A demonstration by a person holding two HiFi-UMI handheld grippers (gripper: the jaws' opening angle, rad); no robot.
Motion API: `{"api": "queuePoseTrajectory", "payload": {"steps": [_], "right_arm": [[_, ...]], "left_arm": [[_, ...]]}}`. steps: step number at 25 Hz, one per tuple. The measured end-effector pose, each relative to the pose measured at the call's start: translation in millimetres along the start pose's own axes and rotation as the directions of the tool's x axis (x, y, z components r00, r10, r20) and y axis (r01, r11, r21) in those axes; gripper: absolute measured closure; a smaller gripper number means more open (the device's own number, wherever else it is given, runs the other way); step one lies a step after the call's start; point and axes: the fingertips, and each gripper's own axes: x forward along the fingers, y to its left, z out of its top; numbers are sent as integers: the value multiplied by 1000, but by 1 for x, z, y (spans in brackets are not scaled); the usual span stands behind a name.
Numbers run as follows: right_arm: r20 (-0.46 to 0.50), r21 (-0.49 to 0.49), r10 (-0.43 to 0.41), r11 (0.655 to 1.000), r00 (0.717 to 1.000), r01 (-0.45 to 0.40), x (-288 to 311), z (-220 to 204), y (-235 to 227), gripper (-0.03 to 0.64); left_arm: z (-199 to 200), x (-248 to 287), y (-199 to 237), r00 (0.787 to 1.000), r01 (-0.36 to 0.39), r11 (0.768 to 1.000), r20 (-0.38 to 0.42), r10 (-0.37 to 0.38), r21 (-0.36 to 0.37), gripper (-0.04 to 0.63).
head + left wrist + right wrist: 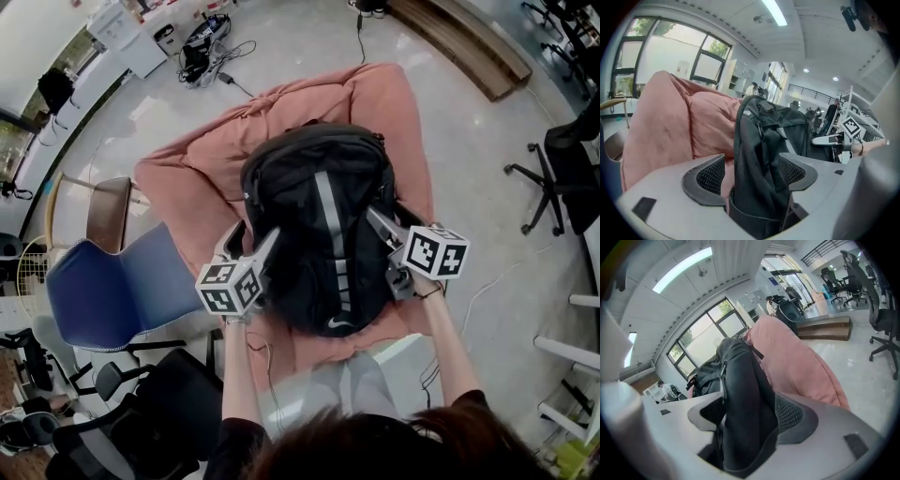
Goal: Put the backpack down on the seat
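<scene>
The left tongs [259,230] stand open, with the side of the black backpack [319,187] loose between them. The backpack sits on the pink seat [183,183], leaning on its back. The right tongs [382,216] are open too, round the bag's other side. Putting it down looks done. Next, both tongs should pull straight back and not snag the cloth.

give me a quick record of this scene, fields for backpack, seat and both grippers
backpack: black backpack, lying front up on the seat
seat: pink beanbag on the floor
left gripper: jaws apart, backpack side fabric between them
right gripper: jaws apart, backpack fabric between them
nearby: blue chair at the left of the head view
</scene>
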Motion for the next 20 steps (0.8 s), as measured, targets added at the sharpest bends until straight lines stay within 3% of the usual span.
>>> {"api": "queuePoseTrajectory", "payload": {"steps": [4,6,7,9,11,20], "right_arm": [[-6,-59,8,998,1000,-9,-32,10,10,342],[-4,-76,17,997,1000,-17,-45,11,17,345],[0,-85,20,996,1000,-20,-52,12,21,372],[8,-123,18,992,1000,-17,-62,12,29,536],[8,-160,30,987,1000,-28,-72,10,40,592],[90,-256,200,951,976,-171,-154,28,123,603]], "left_arm": [[6,-30,-8,998,-43,999,36,42,23,272],[9,-45,-11,995,-89,995,53,87,36,418],[10,-51,-14,993,-105,993,57,103,45,511],[12,-61,-26,993,-101,993,60,98,62,571],[18,-73,-42,995,-77,994,76,71,75,577],[54,-153,-128,980,30,992,191,-53,121,581]]}}
